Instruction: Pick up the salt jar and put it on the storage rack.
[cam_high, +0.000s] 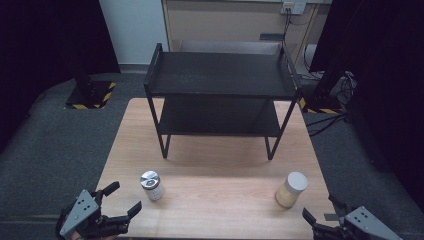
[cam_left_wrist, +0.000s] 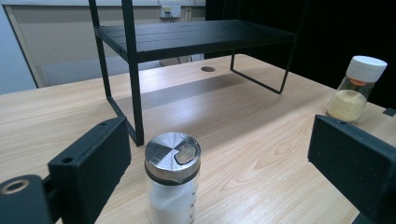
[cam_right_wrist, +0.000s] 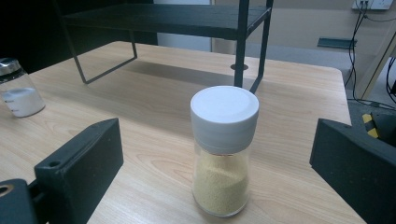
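Wood-grain laminate covers the table (cam_high: 210, 200), and we have both grippers poised at its near edge, each facing one jar. Our left gripper (cam_high: 121, 198) sits at about seven o'clock on the table, jaws spread wide and holding nothing; in the left gripper view the metal-capped shaker of white powder (cam_left_wrist: 172, 179) stands upright between the two black jaws without touching either. Our right gripper (cam_high: 320, 209) sits at about five o'clock, jaws equally wide apart and empty; in the right gripper view the white-lidded jar of yellowish granules (cam_right_wrist: 223, 151) stands upright between its jaws, clear of both. From above, the shaker (cam_high: 151, 185) and the jar (cam_high: 291, 189) are well apart along the front of the table. At twelve o'clock stands a black two-tier metal rack (cam_high: 222, 75), both shelves bare.
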